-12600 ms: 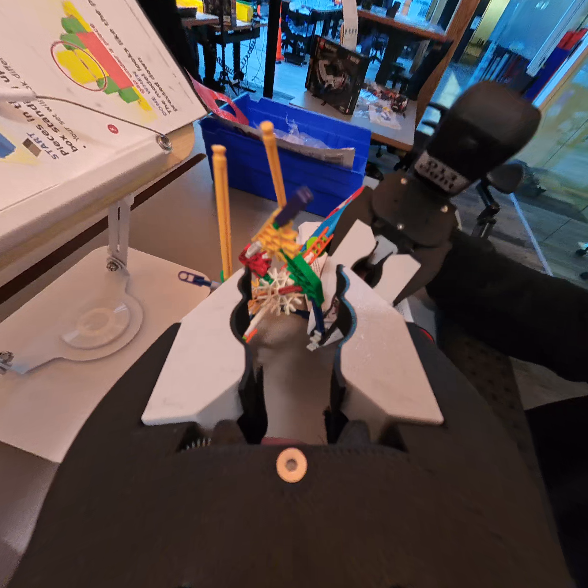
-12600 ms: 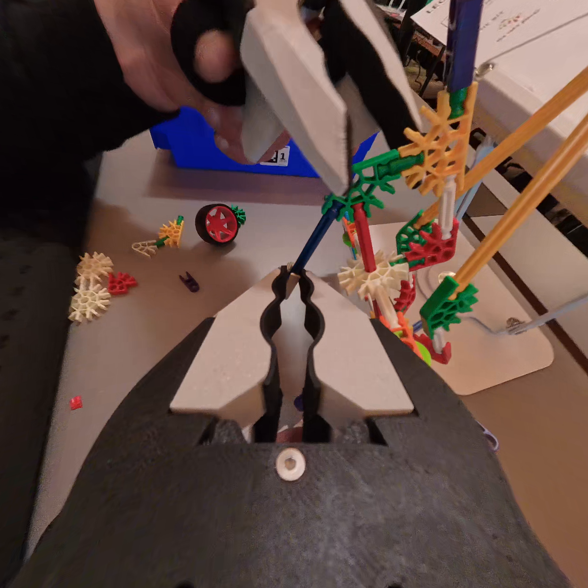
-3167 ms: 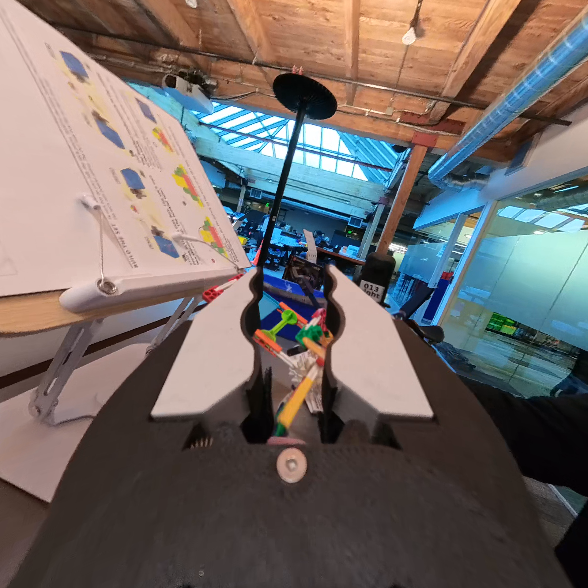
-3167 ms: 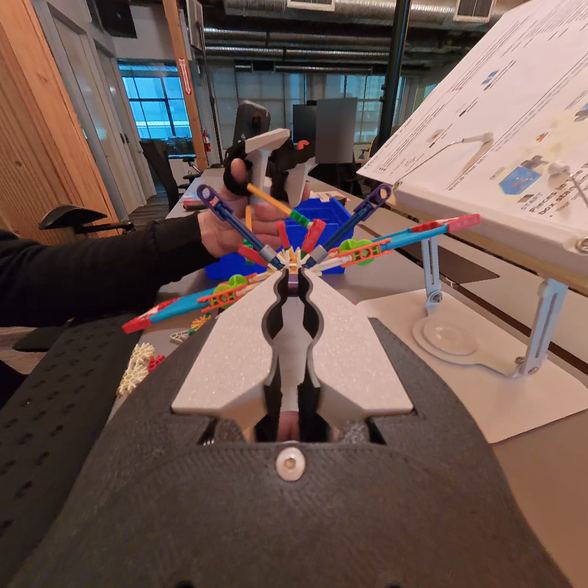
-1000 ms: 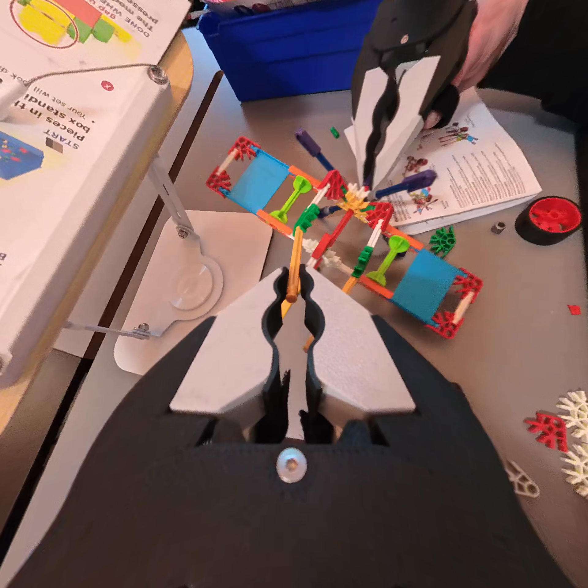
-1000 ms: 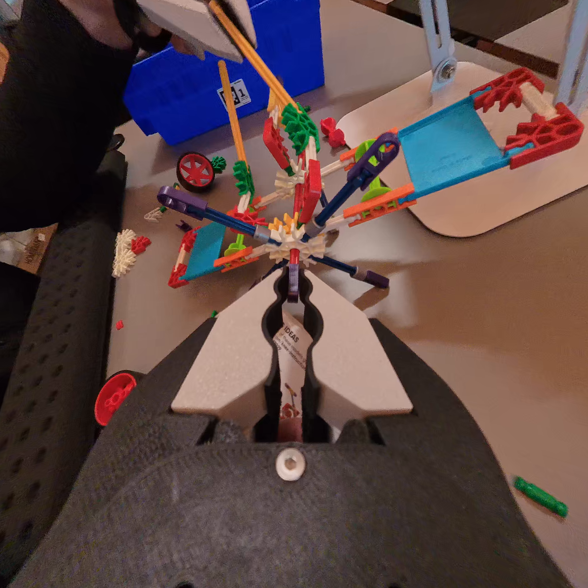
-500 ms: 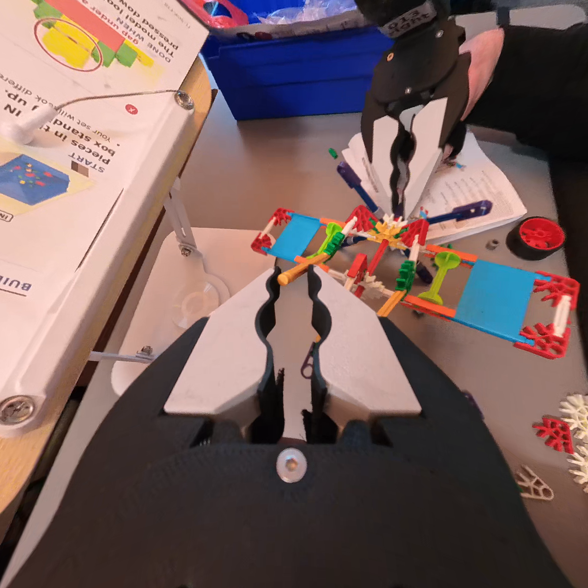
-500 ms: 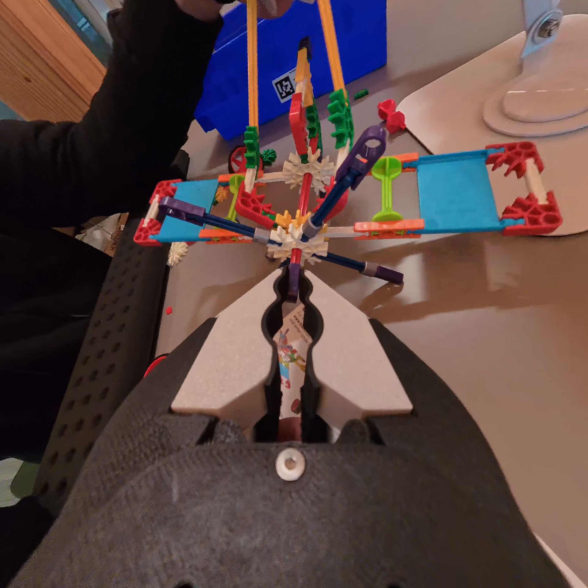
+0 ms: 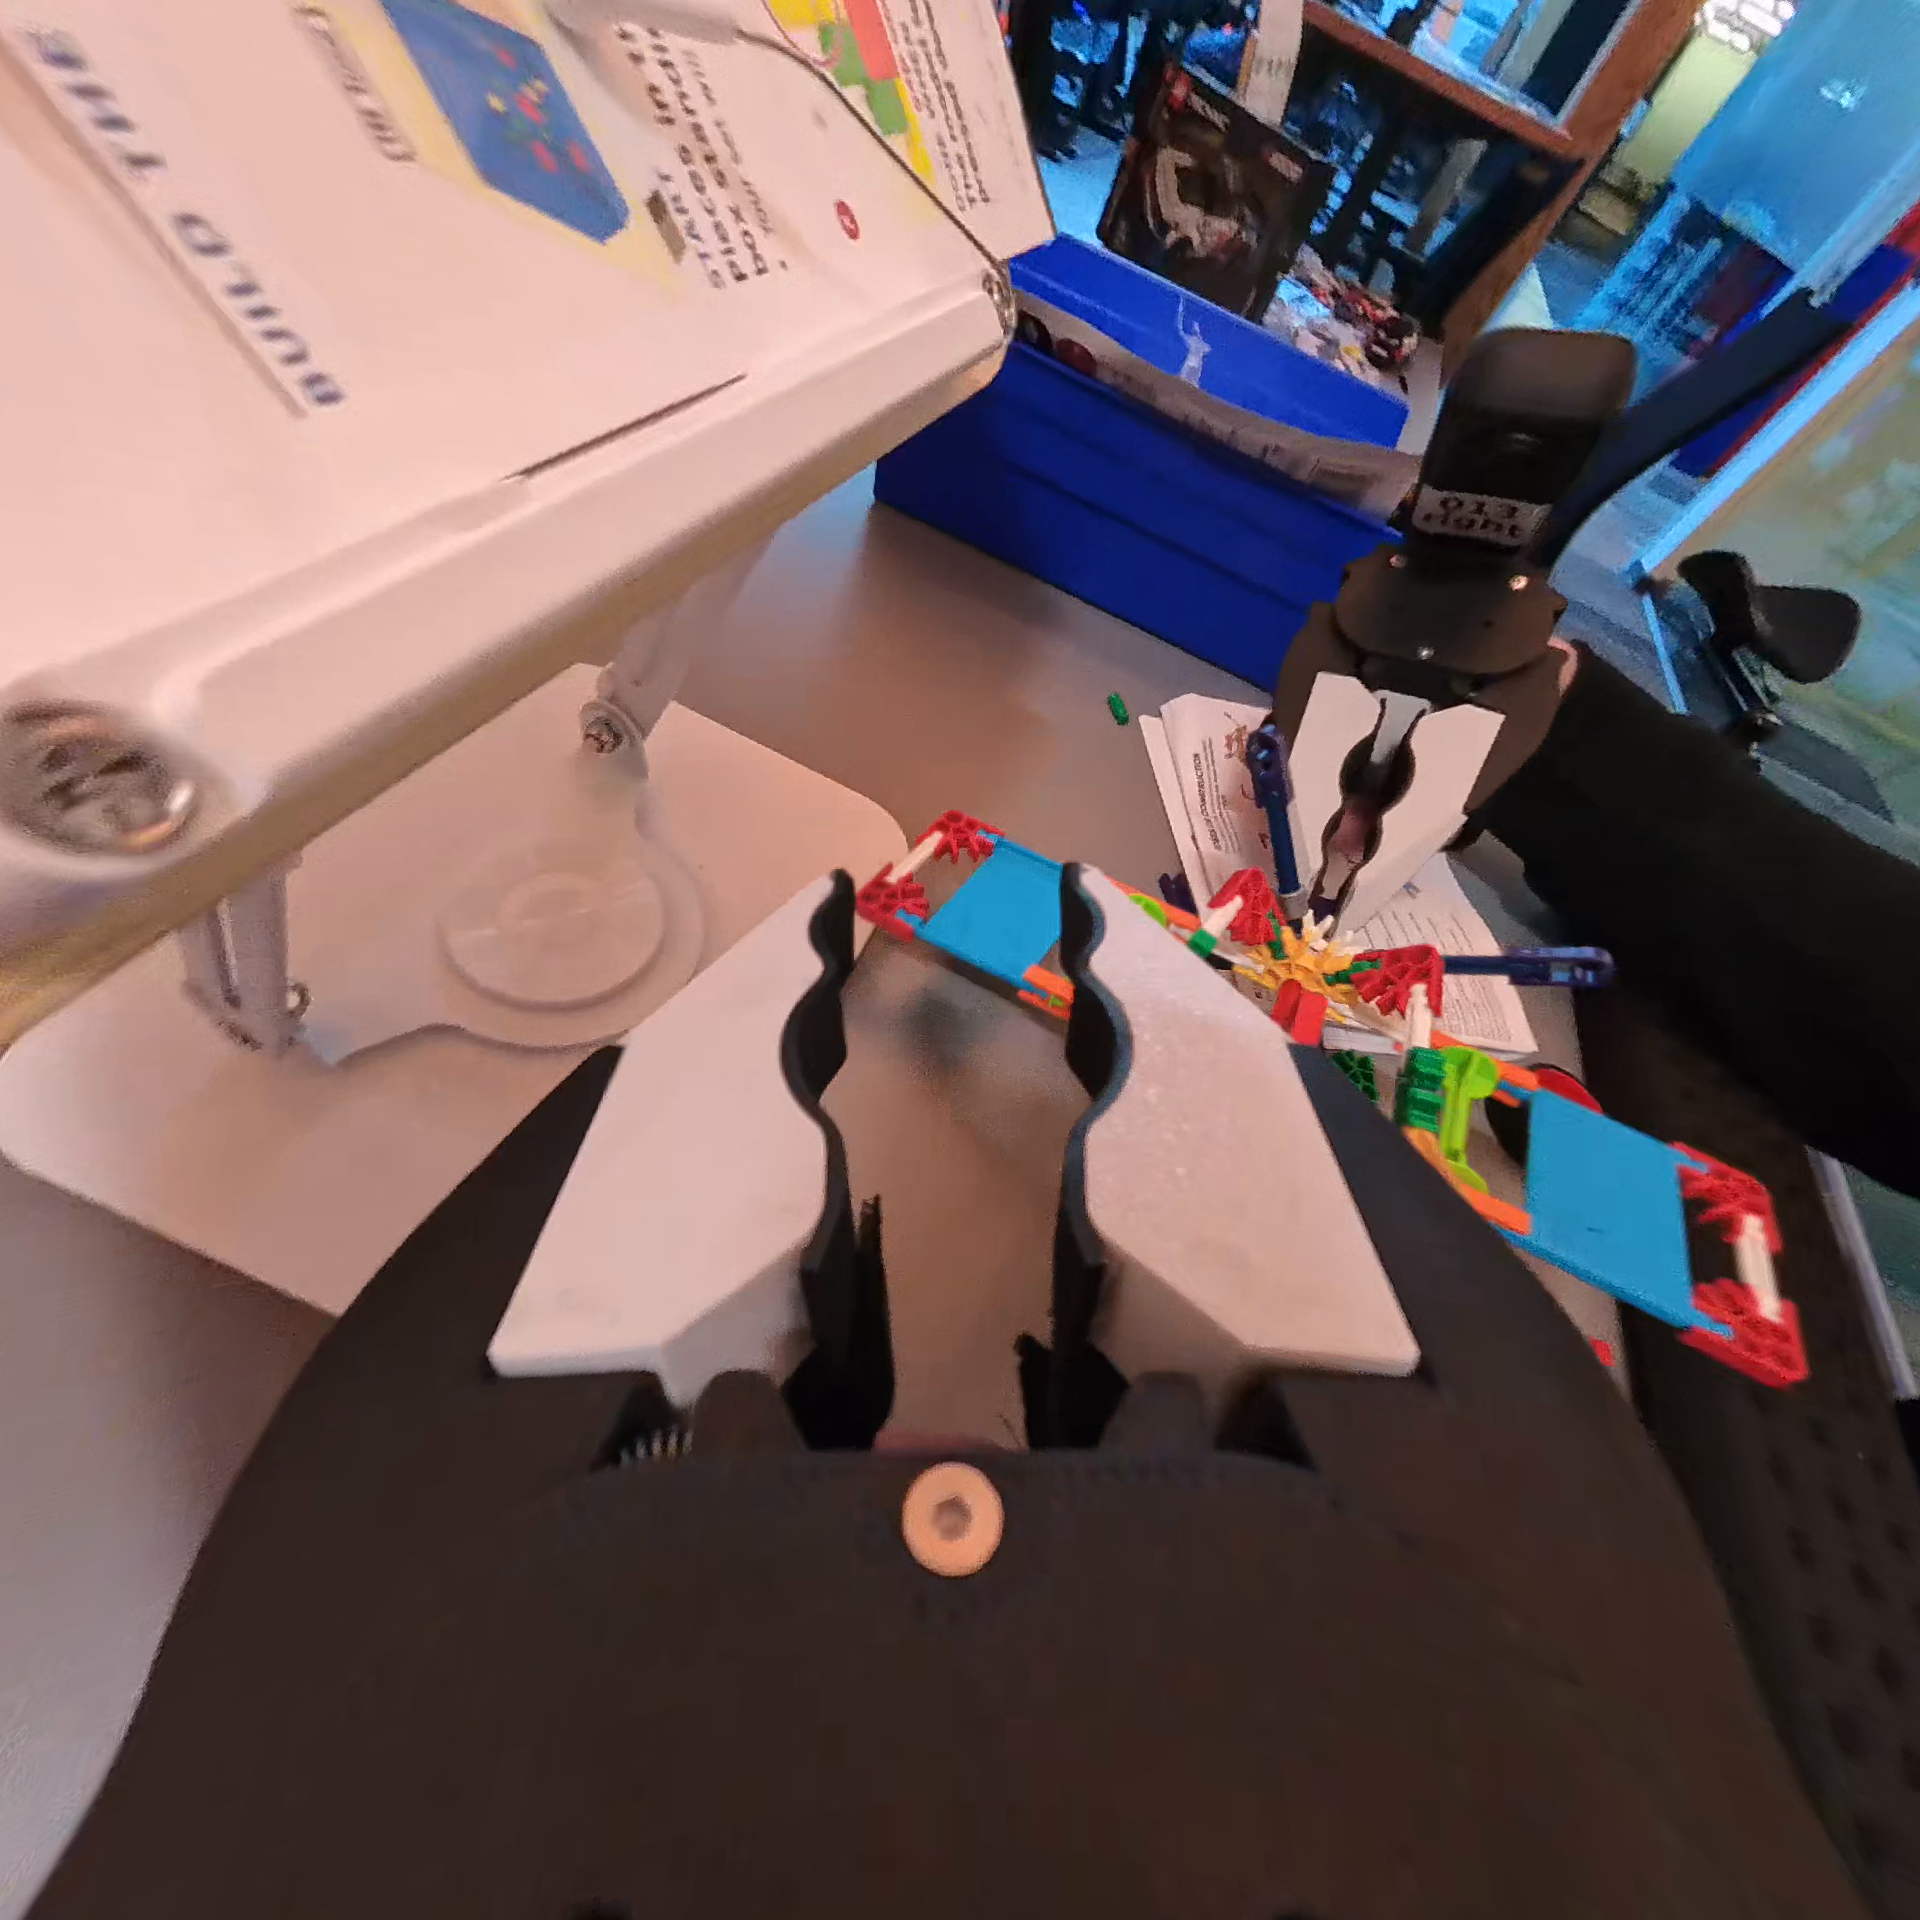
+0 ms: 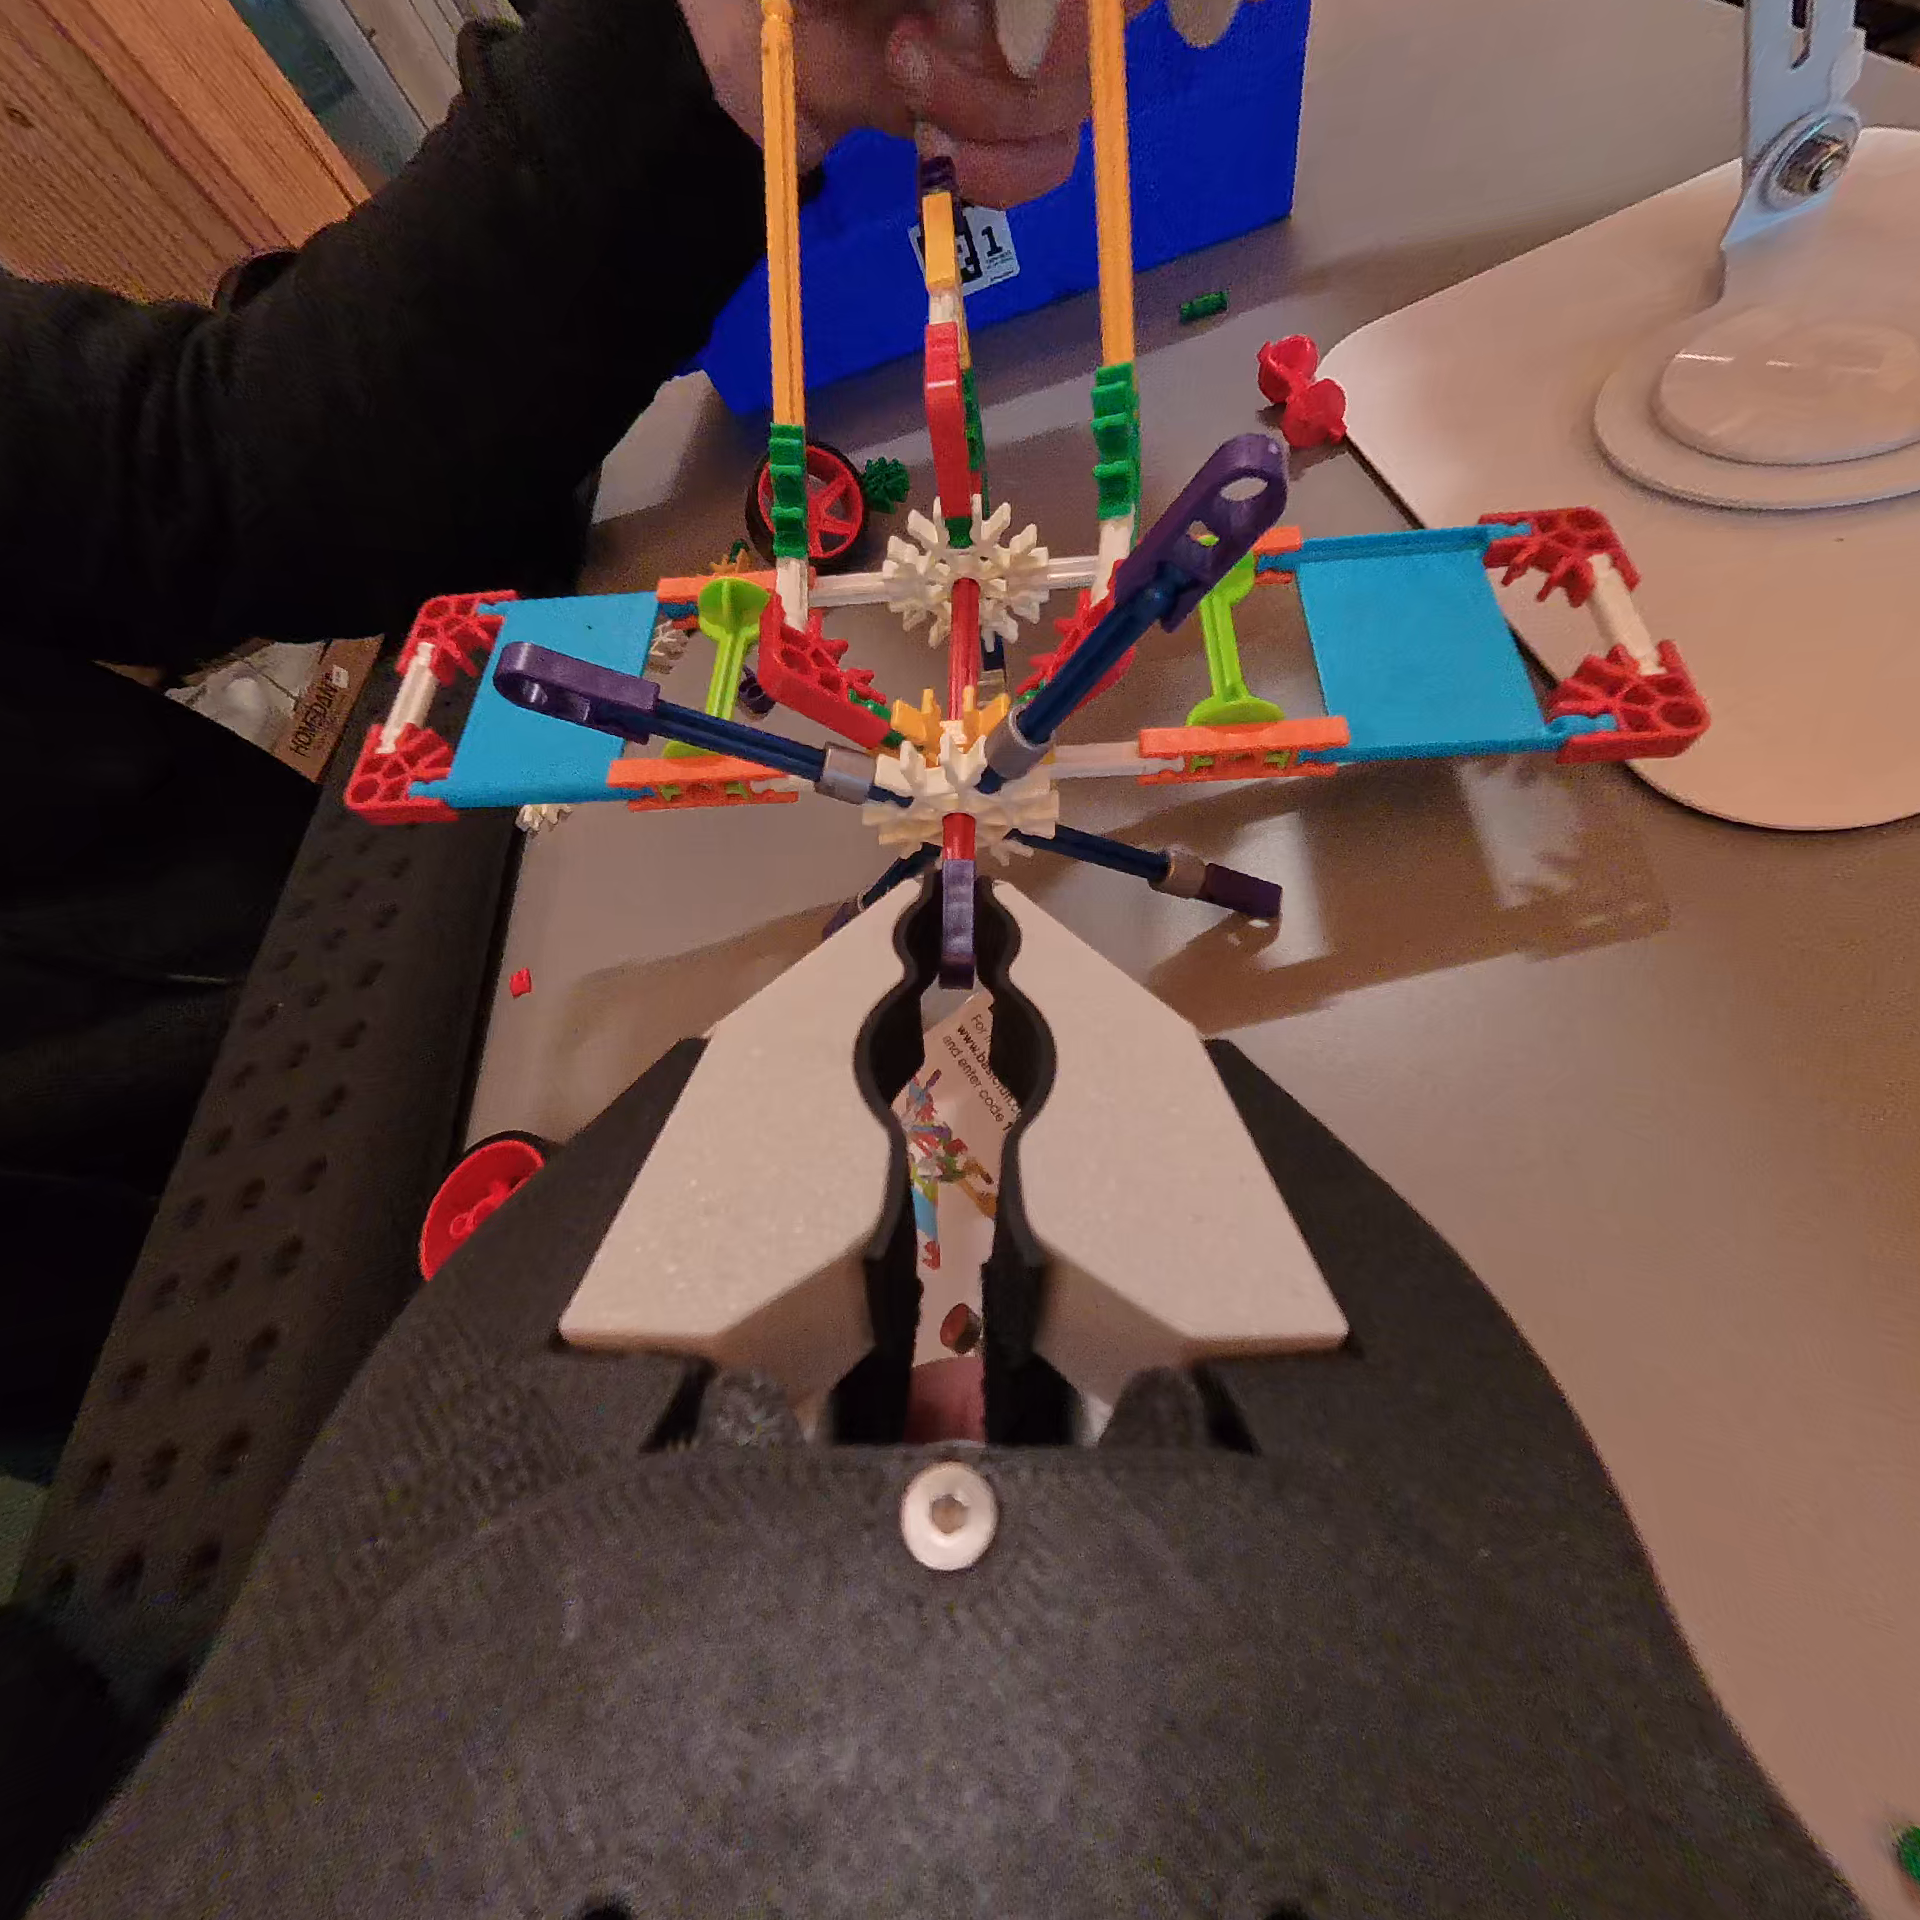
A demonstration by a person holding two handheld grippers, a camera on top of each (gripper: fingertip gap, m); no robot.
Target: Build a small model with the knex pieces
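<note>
A rod-and-connector toy model (image 10: 961, 748) has two blue panels (image 10: 1413, 644), red corner connectors, purple-tipped rods and two long yellow rods (image 10: 1110, 187). My right gripper (image 10: 958, 904) is shut on the model's purple connector (image 10: 956, 925), below the white hub, and holds the model just above the table. My left gripper (image 9: 951, 904) is open and empty, with the model's near blue panel (image 9: 997, 920) just beyond its fingertips. The right gripper (image 9: 1340, 904) also shows in the left wrist view, tips down on the model's hub (image 9: 1299, 966). The yellow rods are hidden in the left wrist view.
A white document stand (image 9: 520, 935) holds an instruction sheet (image 9: 416, 260) on the left. A blue bin (image 9: 1091, 488) stands behind. A paper leaflet (image 9: 1455, 935) lies under the model. Red wheels (image 10: 478, 1205), a red piece (image 10: 1299, 400) and a black perforated mat (image 10: 260, 1143) lie nearby. Across from one pair of fingers to the other is roughly 15 centimeters. My left gripper is the nearer one to the red piece (image 10: 1299, 400): about 12 centimeters, against 20 centimeters.
My left gripper has opened, let go of the yellow rod and drawn back. The right gripper keeps its hold on the purple connector and the model hangs level.
</note>
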